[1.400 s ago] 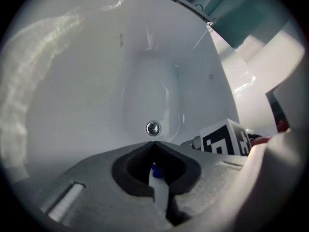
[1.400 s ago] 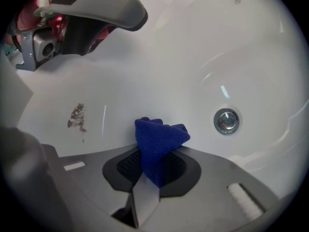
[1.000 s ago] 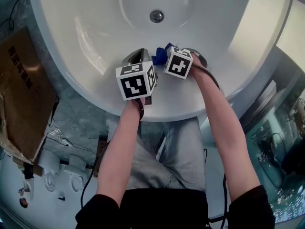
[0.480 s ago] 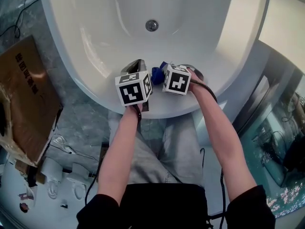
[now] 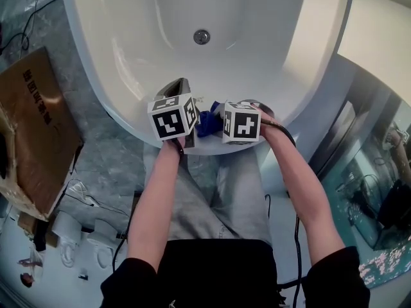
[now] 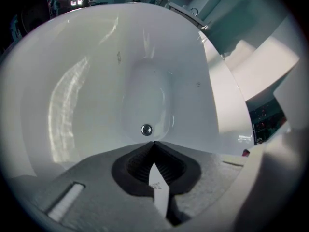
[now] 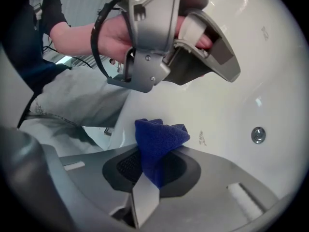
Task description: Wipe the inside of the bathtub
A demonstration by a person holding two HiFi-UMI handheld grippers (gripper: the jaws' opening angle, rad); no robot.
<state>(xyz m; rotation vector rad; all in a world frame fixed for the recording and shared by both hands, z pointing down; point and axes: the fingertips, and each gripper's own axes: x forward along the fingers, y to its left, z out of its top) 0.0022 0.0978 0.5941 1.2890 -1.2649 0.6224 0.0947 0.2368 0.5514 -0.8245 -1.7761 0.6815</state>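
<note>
Wiping well, by judgement: press blue cloth (image 7: 157,141) flat to bathtub (image 5: 128,63) wall, sweep from near rim twd drain (image 5: 201,36). L gripper (image 6: 153,146): jaws closed, nothing btwn, over near rim. Cloth bunched btwn grippers, by that rim. R gripper (image 7: 153,154): pinched tight on cloth.

Glossy, smooth white bathtub (image 5: 270,50) – shiny metal drain (image 5: 201,36) – and a blue cloth (image 7: 157,144) of nubbly, matt weave
</note>
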